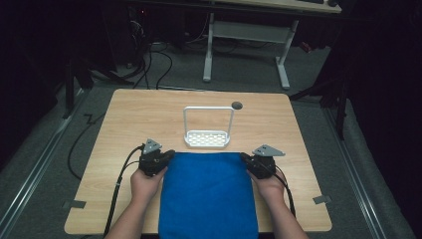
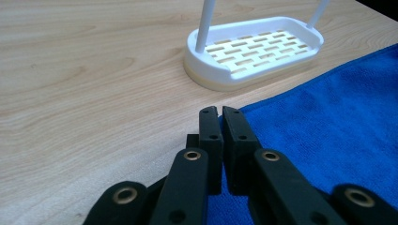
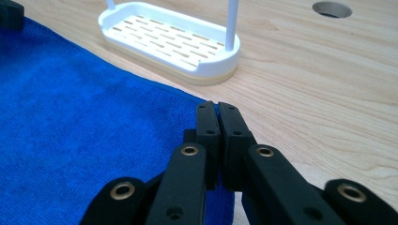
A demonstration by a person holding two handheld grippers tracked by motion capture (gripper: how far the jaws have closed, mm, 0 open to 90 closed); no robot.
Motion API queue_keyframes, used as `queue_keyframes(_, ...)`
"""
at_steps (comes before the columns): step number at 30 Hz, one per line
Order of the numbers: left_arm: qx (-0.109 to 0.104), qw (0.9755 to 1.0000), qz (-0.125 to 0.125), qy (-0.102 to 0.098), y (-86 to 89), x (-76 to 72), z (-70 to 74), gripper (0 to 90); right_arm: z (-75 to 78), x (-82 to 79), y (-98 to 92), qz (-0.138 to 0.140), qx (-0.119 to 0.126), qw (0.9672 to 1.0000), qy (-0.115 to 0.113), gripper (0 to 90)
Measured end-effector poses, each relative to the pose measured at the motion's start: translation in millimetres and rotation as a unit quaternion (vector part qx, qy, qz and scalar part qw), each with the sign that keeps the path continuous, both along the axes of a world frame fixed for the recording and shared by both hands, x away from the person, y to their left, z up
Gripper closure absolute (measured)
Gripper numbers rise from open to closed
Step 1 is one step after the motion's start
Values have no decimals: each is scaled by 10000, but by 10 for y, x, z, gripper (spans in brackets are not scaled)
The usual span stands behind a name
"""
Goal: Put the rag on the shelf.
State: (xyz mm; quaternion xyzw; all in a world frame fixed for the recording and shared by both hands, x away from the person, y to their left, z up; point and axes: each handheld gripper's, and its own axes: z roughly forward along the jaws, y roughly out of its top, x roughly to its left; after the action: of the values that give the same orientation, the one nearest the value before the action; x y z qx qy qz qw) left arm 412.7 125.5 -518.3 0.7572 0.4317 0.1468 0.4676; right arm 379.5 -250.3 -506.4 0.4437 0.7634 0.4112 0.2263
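A blue towel (image 1: 209,194) lies flat on the wooden table (image 1: 149,114) and hangs over its near edge. My left gripper (image 1: 169,155) sits at the towel's far left corner, my right gripper (image 1: 245,157) at its far right corner. In the left gripper view the jaws of the left gripper (image 2: 219,111) are pressed together with the corner of the towel (image 2: 328,122) pinched between them. In the right gripper view the right gripper (image 3: 217,105) is likewise shut on the towel (image 3: 70,122) at its corner. Both corners rest low on the table.
Just beyond the towel's far edge stands a white slotted rack (image 1: 207,138) with a tall hoop handle, close to both grippers (image 2: 253,49) (image 3: 169,40). Farther back is a round hole (image 1: 237,105) in the tabletop. Tape patches (image 1: 74,204) mark the near corners. A white-legged desk (image 1: 249,30) stands beyond.
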Motion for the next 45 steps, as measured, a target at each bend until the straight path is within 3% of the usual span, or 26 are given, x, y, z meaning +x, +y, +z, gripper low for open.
queue_keyframes(10, -78, 9997, 62, -232, 25, -63, 132, 873, 97, -64, -2, 2, 179, 9997, -162, 888)
queue_keyframes(19, -319, 9985, 177, -414, 123, -140, 279, 874, 230, -155, 31, 13, 233, 9984, -514, 888)
queue_keyframes(29, -428, 9965, 243, -682, 192, -247, 452, 875, 393, -282, 33, -36, 308, 9950, -949, 888)
queue_keyframes(37, -559, 9931, 174, -1016, 176, -338, 649, 877, 521, -363, 61, 21, 355, 9916, -1245, 888)
queue_keyframes(45, -687, 9882, 126, -1363, 187, -443, 859, 877, 645, -416, 27, -5, 484, 9877, -1485, 888)
